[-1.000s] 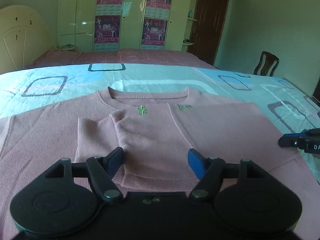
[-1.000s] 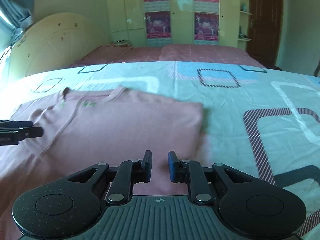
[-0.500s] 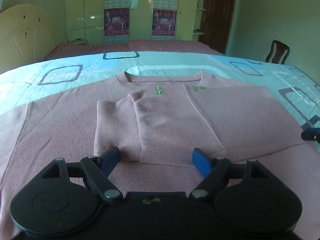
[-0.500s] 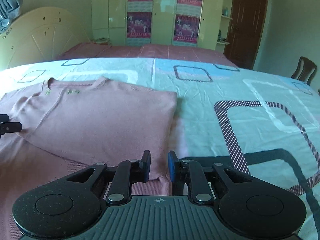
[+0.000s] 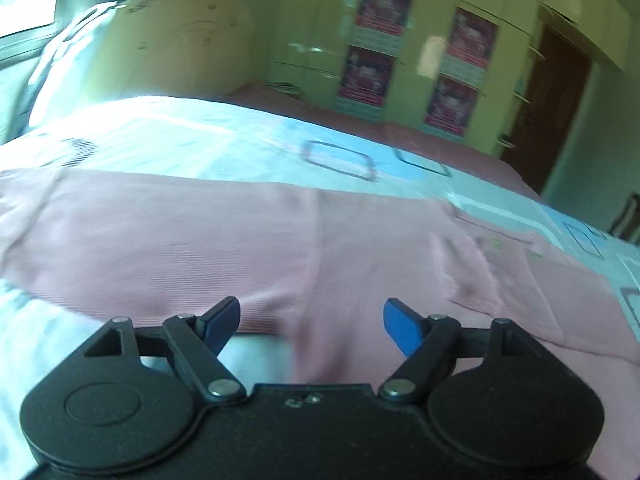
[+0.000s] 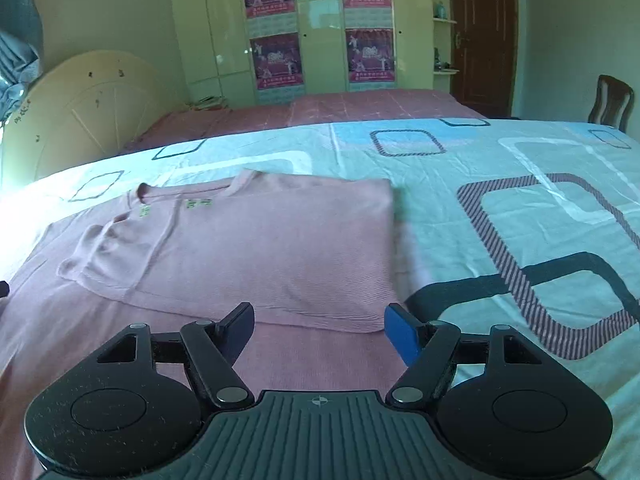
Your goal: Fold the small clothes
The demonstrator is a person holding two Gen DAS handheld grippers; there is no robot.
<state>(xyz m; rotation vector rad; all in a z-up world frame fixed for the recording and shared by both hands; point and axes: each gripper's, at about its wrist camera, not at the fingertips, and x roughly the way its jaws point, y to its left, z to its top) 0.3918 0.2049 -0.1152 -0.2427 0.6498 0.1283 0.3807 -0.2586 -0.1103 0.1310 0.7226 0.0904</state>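
A pink knit sweater [image 6: 256, 248] lies flat on the bed, its right sleeve and side folded in over the chest. In the left wrist view the sweater's left sleeve [image 5: 160, 240] stretches out flat to the left. My left gripper [image 5: 312, 320] is open and empty, just above the underarm edge of that sleeve. My right gripper [image 6: 320, 328] is open and empty, over the sweater's lower body just below the folded-in part's edge.
The bed has a light blue sheet with square patterns [image 6: 520, 208]. A cream headboard [image 6: 92, 112] stands at the left. A wardrobe with posters [image 6: 320, 28], a brown door [image 6: 480, 32] and a chair [image 6: 612, 100] are at the back.
My left gripper has swung left from the folded chest to the outstretched left sleeve. My right gripper has opened and drawn back toward the sweater's lower part.
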